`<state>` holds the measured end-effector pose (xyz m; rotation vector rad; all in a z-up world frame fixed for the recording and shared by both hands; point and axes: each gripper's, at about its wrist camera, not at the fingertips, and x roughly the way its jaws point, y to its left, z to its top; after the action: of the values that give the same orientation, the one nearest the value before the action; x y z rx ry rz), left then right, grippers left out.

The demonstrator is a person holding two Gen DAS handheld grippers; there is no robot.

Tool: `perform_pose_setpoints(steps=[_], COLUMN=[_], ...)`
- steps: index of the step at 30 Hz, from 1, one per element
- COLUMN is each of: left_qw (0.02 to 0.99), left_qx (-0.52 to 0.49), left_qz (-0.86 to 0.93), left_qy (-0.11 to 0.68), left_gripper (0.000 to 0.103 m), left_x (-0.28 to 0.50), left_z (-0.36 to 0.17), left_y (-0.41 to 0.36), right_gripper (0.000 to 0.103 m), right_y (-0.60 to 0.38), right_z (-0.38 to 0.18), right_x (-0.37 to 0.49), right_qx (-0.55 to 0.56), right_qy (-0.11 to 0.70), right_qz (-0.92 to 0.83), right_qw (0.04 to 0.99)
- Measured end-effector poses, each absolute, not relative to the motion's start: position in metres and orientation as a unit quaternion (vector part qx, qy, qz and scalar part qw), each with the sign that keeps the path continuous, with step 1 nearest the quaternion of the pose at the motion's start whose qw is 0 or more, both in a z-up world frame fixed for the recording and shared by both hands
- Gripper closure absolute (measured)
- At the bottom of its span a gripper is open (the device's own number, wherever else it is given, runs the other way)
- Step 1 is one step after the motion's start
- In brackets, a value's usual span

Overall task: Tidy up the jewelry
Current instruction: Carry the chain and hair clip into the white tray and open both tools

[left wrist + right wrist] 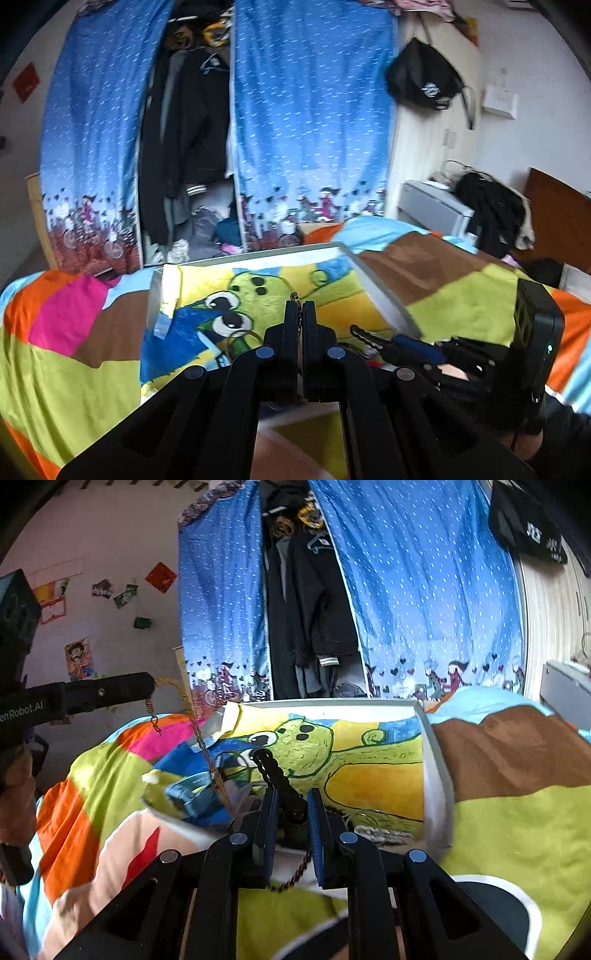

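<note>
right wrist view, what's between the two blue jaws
A black beaded chain sits clamped between the right gripper jaws, running out over the white tray; a thinner chain dangles below. Only the right wrist view shows this.

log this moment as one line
left gripper: shut on gold chain | right gripper: shut on black chain | tray: on bedspread

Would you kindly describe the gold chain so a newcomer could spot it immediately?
Find the white tray on the bed, lined with a green cartoon drawing. At its left, the left gripper holds up the gold chain, which trails into the tray. It is thin and golden, unlike the thick black chain beside it.
</note>
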<state>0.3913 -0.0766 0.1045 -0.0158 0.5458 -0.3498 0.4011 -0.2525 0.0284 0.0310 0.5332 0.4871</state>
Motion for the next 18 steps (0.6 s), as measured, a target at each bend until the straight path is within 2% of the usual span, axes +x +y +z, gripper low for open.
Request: perform_pose_setpoints(steps=[11, 18], left_qw=[0.927, 0.915], left_qx=[-0.028, -0.050], left_qz=[-0.152, -0.156], left_qy=[0.342, 0.370], left_gripper=[0.103, 0.103], left_x=[0.423, 0.424], left_z=[0.039, 0.029], left_y=[-0.060, -0.057], right_gripper=[0.087, 0.087], right_y=[-0.244, -0.243], right_z=[-0.012, -0.014], right_x=[0.423, 0.426], right_qx=[0.027, 0.024], right_qy=[0.294, 0.301], right_qz=[0.225, 0.213], right_qw=[0.929, 0.929])
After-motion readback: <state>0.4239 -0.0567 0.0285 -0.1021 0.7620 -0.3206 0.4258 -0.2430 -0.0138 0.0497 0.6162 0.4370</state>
